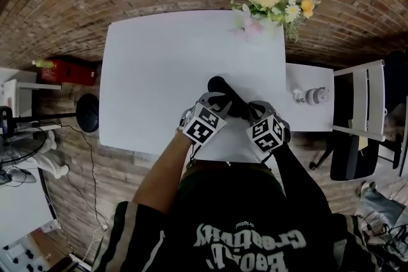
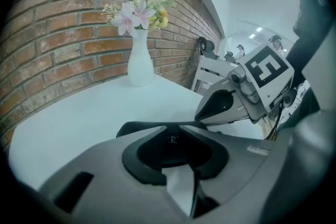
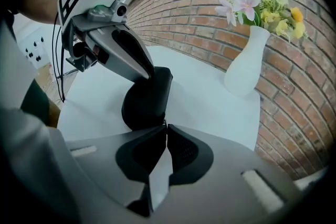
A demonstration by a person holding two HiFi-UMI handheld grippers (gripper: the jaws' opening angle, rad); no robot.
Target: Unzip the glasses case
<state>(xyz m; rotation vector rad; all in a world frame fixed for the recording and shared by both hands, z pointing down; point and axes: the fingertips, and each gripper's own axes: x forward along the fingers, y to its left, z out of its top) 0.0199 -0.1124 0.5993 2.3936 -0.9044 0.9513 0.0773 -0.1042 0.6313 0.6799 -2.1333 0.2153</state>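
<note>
**Operator:** Where is the workpiece?

**Technician:** The glasses case (image 1: 224, 93) lies on the white table (image 1: 159, 73), close to the near edge and right of centre. It sits at a slant, with its far end to the left. The vase (image 3: 247, 68) stands well apart at the far right.

**Operator:** What is the state of each tool?

**Technician:** The left gripper (image 2: 172, 136) has its jaws part open, with the pads clamped on the dark body of the case. The right gripper (image 3: 166, 131) has its jaws pressed together, tips just at the near, rounded end of the case. No view shows clearly whether the zip pull is nipped between those tips; it is too small to tell.

**Operator:** How is the case expected to handle?

**Technician:**
- **Weight:** it looks light.
- **Stiffness:** the shell appears moulded and semi-rigid, with a matte surface, so it should take a firm clamp without collapsing.
- **Slip:** on this smooth tabletop it will probably slide or swing round if the zip is pulled while the body is unrestrained.

**Operator:** Where should it be held?

**Technician:**
1. Hold the body across its width, clear of the zip seam, as the left tool does.
2. Take the pull tab alone in the right tool's tips.
3. Draw the tab along the seam line, not upward, since a lifting pull is likely to tip the case out of the clamp.
</note>
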